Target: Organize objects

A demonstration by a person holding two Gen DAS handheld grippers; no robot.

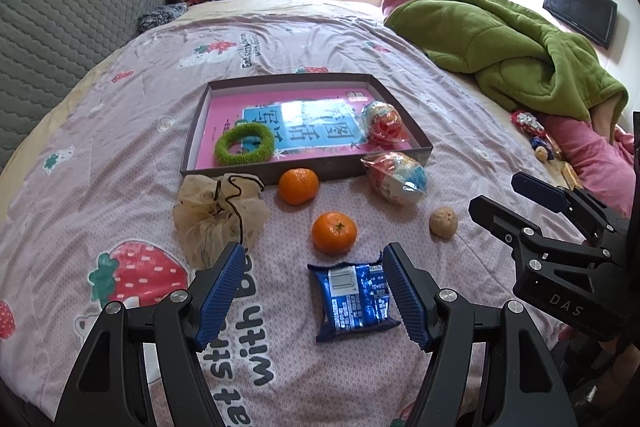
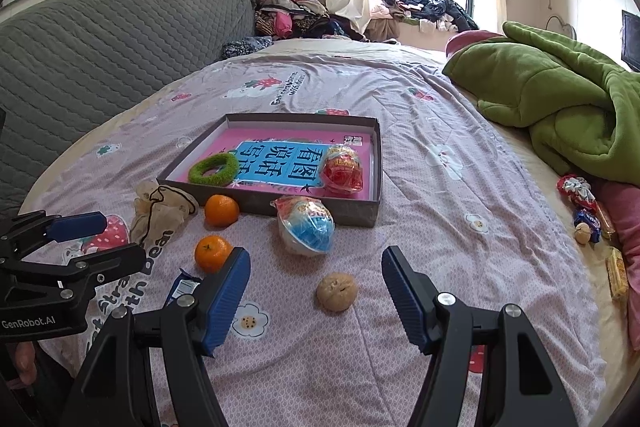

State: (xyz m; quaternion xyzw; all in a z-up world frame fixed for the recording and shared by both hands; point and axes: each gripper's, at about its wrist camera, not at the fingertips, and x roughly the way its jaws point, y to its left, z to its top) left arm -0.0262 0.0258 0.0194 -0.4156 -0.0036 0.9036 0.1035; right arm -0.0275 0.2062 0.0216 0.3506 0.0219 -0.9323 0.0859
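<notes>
A shallow grey box [image 1: 308, 172] [image 2: 362, 215] lies on the bed, holding a pink book, a green ring [image 1: 245, 146] [image 2: 213, 169] and a red wrapped snack [image 1: 383, 123] [image 2: 343, 169]. In front of it lie two oranges [image 1: 298, 186] [image 1: 334, 232] [image 2: 221, 210] [image 2: 211, 253], a blue-white wrapped snack [image 1: 396, 178] [image 2: 306, 225], a walnut [image 1: 443, 221] [image 2: 337, 291], a beige mesh pouch [image 1: 218, 215] [image 2: 160, 211] and a blue packet [image 1: 354, 297] [image 2: 182, 287]. My left gripper [image 1: 314, 289] is open above the blue packet. My right gripper [image 2: 316, 291] is open around the walnut, without touching it.
A green blanket [image 1: 508, 43] [image 2: 560, 95] is heaped at the right. More snacks [image 2: 588, 211] lie by a pink cloth at the right edge. A grey quilted headboard [image 2: 100, 47] is on the left, and piled clothes [image 2: 296, 11] lie at the back.
</notes>
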